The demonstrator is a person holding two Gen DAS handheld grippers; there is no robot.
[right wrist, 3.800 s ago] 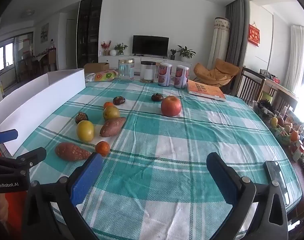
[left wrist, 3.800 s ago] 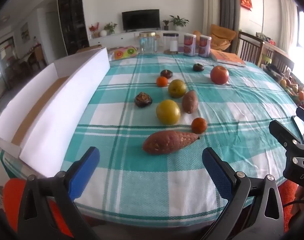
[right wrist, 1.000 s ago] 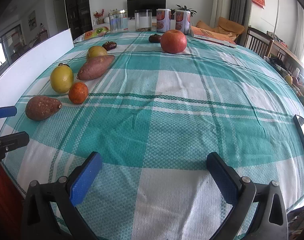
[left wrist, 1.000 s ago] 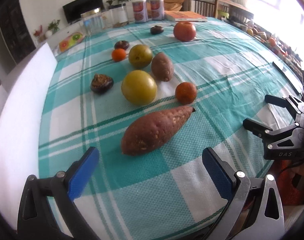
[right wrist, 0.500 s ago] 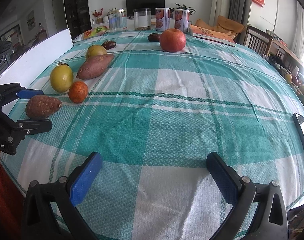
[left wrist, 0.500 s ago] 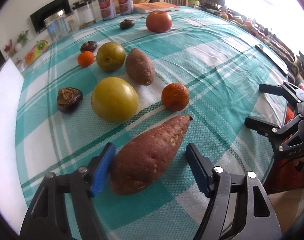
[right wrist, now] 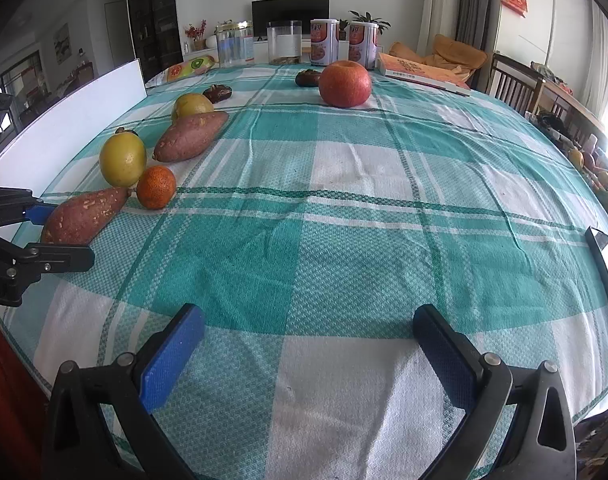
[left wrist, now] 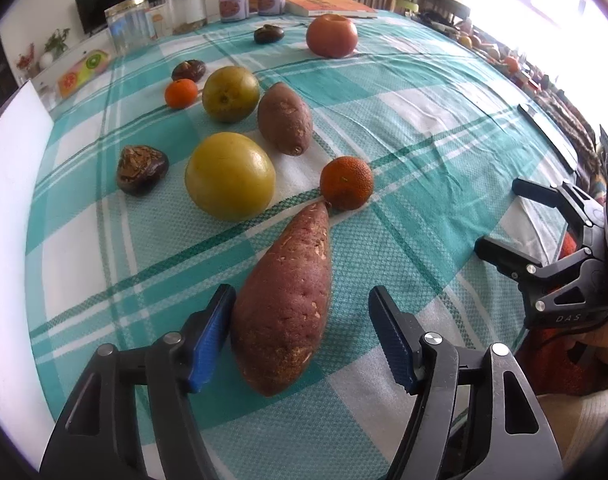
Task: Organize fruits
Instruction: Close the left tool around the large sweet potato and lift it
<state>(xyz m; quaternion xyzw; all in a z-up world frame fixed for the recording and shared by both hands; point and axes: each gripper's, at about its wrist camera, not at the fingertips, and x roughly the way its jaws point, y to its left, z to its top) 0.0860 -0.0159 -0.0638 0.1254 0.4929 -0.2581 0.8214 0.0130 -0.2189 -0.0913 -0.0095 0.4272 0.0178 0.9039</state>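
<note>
With its jaws having just widened around the near sweet potato (left wrist: 284, 312) on the checked tablecloth (left wrist: 416, 128), the left gripper (left wrist: 301, 340), ungripped, should centre on the thick end before squeezing, while the right gripper (right wrist: 308, 356) hovers open, empty.

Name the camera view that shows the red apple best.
Right wrist view: the red apple sits large, unobstructed, near the frame's upper middle. Left wrist view shows it smaller, at the far table edge near the cans.
</note>
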